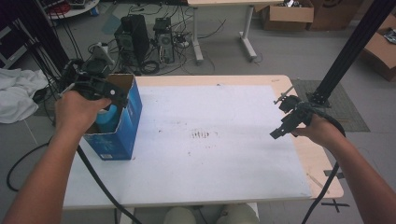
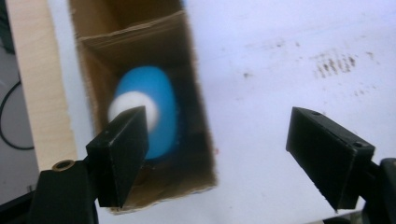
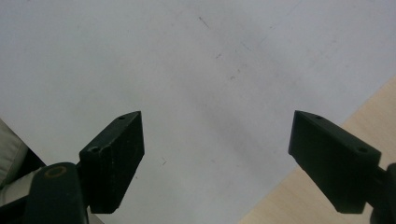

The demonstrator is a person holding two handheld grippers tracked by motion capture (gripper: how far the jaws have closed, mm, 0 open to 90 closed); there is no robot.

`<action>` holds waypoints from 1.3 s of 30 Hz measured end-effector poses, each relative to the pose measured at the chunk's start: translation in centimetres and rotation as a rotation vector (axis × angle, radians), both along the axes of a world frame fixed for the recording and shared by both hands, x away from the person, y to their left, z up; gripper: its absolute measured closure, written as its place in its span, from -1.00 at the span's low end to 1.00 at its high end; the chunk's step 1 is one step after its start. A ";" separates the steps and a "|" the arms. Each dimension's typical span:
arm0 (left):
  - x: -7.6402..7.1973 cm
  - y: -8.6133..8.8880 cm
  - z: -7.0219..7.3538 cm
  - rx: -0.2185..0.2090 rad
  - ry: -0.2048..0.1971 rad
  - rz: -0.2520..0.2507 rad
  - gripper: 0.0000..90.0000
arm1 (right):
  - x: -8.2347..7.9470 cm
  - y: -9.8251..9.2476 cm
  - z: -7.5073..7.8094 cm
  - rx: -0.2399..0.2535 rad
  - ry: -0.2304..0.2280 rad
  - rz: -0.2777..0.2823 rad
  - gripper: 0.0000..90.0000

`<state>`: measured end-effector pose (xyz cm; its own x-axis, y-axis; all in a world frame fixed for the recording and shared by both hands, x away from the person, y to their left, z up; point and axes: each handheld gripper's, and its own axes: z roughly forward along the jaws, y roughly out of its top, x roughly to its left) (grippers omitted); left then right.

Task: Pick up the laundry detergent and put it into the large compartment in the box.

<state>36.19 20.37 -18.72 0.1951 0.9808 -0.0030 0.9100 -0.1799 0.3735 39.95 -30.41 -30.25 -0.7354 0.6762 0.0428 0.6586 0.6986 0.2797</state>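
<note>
We have the blue bottle [image 2: 156, 112] with its white cap [image 2: 128, 105] sitting down inside the open blue carton [image 1: 122, 122], which stands upright at the left edge of the table [image 1: 210, 186]. In the left gripper view the bottle lies in the near compartment below the cardboard divider, blurred, so we can't tell whether it stands fully upright or leans on a wall. Our left gripper [image 2: 217, 154] hovers above the carton mouth, jaws spread wide, nothing between the pads; one jaw overlaps the cap in that view but sits above it, not touching as far as we can read. So the bottle is released, and we judge the load-into-box step as done. Our right gripper [image 3: 217, 154] hangs over the bare white mat near the right table edge, jaws also spread wide, holding nothing, well apart from the carton. Nothing else sits on the table to pack. What's left, by our read: clear the left gripper from the carton and possibly fold the top flaps shut; the carton mouth is open now. Risk is low; main one is clipping the carton rim on the way out and tipping it, since it stands close to the table edge.
</note>
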 end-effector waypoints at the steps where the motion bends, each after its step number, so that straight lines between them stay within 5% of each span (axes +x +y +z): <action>1: -0.1 -0.4 0.1 0.003 -0.002 -0.013 -0.53 | 0.0 0.1 0.0 -0.001 0.000 -0.001 -0.60; 20: -0.7 -5.7 0.4 0.027 -0.011 -0.193 -0.59 | -0.5 0.3 0.1 -0.002 -0.002 0.001 -0.60; 39: -1.0 -10.9 -1.2 0.043 0.019 -0.471 -0.57 | -1.2 1.5 0.4 -0.005 -0.003 0.034 -0.60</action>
<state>35.22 9.51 -19.97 0.6193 0.7847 0.0274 0.7321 -0.5898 0.3408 38.73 -28.92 -29.81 -0.7580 0.6512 0.0371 0.6337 0.7218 0.2784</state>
